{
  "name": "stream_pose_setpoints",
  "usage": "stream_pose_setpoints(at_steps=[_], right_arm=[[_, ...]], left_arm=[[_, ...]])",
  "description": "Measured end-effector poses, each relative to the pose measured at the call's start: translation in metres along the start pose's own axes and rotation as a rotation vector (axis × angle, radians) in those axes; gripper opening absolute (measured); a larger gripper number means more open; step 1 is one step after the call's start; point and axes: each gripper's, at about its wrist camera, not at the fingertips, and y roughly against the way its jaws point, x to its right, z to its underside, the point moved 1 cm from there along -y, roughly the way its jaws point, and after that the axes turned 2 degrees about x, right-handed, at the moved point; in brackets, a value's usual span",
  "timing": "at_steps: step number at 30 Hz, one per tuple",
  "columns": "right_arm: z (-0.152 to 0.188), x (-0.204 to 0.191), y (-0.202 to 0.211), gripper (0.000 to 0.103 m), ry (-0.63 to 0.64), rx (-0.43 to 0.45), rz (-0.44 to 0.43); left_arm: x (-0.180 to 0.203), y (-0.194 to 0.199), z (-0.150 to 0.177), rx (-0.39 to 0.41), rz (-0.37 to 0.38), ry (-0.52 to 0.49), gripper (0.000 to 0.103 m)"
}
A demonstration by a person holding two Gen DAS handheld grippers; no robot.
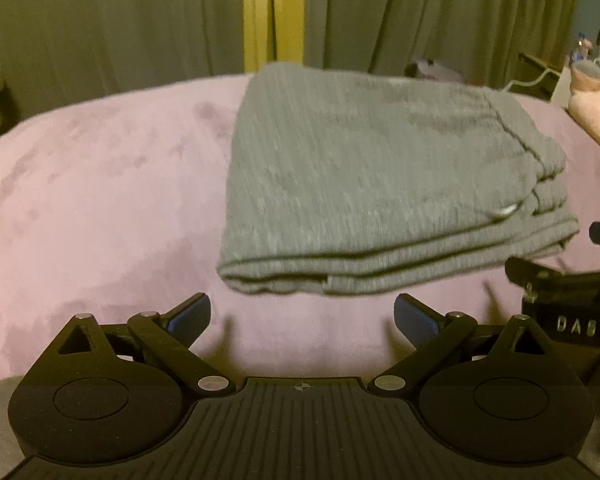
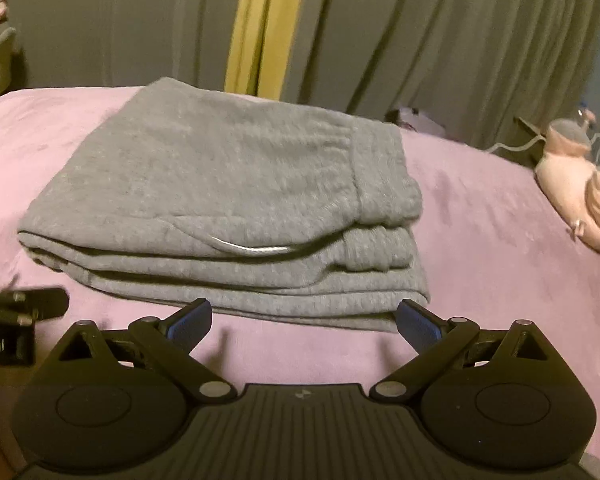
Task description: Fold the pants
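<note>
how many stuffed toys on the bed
1 in clear view: a pink plush toy at the bed's far right edge, right of the folded pants. Others may be hidden off-frame.

The bed (image 1: 100, 200) is covered with a pink plush blanket. Directly on it lie 1 folded grey pants (image 1: 380, 180) bundle and 1 pink stuffed toy (image 2: 580, 192) near the right edge.

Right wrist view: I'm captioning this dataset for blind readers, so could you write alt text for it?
Grey pants lie folded in a flat stack on a pink bedspread, just ahead of the open right gripper, which holds nothing. Part of the left gripper shows at the left edge, a pink plush toy lies at the right, and grey curtains hang behind.
</note>
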Motion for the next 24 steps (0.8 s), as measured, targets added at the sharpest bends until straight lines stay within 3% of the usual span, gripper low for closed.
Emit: stream_pose_setpoints(at_steps=[12, 24], right_arm=[[-0.003, -0.005, -0.005, 0.099, 0.041, 0.02, 0.0], [-0.005, 0.008, -0.01, 0.099, -0.054, 0.017, -0.007]], left_arm=[[-0.004, -0.009, -0.003, 0.018, -0.008, 0.023, 0.101], [-0.005, -0.012, -0.006, 0.038, 0.01, 0.032, 0.101]])
